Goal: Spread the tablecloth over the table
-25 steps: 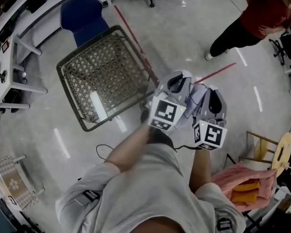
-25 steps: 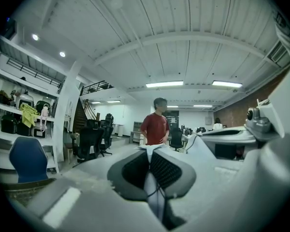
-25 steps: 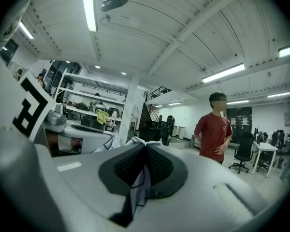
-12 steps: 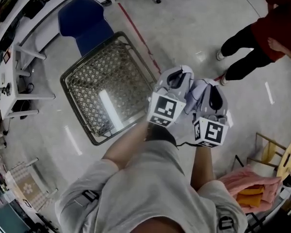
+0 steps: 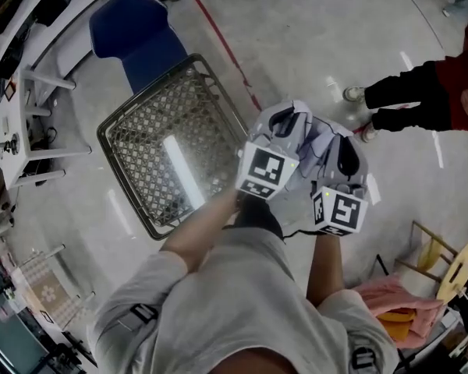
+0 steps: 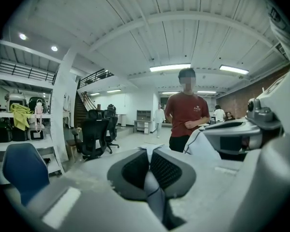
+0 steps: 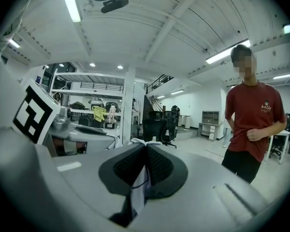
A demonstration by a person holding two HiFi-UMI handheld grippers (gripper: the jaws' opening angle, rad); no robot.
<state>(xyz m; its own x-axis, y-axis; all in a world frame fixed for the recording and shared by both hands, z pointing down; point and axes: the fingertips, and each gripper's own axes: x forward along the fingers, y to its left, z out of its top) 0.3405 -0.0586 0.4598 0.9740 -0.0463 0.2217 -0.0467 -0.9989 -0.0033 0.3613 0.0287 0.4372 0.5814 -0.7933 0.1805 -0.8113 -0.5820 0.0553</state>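
Both claws are up in front of the person, side by side and nearly touching. The left claw is pinched shut on a strip of the tablecloth, and the right claw is clamped on another bit of the same white cloth. The cloth sits bunched between them, not on the bench yet. The bench is down to the left with its mesh top bare. Best bet imo: hold both pinches tight, pull the claws apart so the edge goes taut, then lay the far edge first and watch the blue chair just beyond the bench so nothing snags.
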